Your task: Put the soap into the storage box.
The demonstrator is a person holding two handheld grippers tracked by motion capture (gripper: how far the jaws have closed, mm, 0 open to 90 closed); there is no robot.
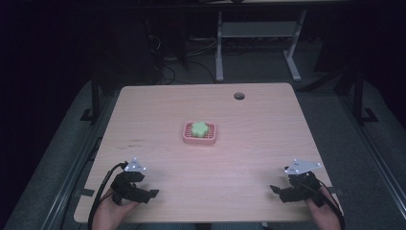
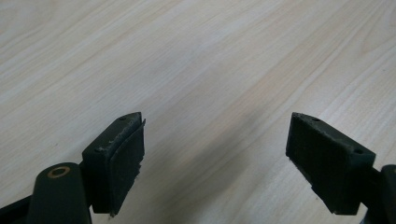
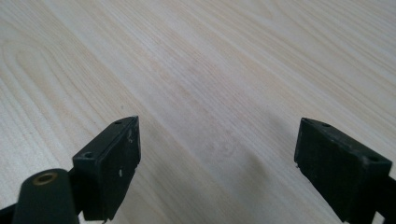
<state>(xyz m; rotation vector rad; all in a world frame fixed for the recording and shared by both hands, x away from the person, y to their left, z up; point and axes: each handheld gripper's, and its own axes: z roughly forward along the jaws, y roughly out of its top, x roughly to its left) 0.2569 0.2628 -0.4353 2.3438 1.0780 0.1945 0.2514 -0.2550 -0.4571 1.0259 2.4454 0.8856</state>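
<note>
A small pink tray (image 1: 186, 138) sits near the middle of the wooden table (image 1: 158, 115), and a green flower-shaped piece (image 1: 199, 128) lies in it. My left gripper (image 1: 151, 193) rests low at the table's front left, held by a hand, jaws pointing right. In the left gripper view my left gripper (image 2: 217, 144) is open over bare wood. My right gripper (image 1: 274, 189) is at the front right, jaws pointing left. In the right gripper view my right gripper (image 3: 217, 149) is open with nothing between the jaws. Both grippers are well short of the tray.
A round cable hole (image 1: 239, 96) is cut near the table's far edge. Beyond the table stand a white desk frame (image 1: 256, 36) and cables on a dark floor. Bare wood lies between the two grippers and around the tray.
</note>
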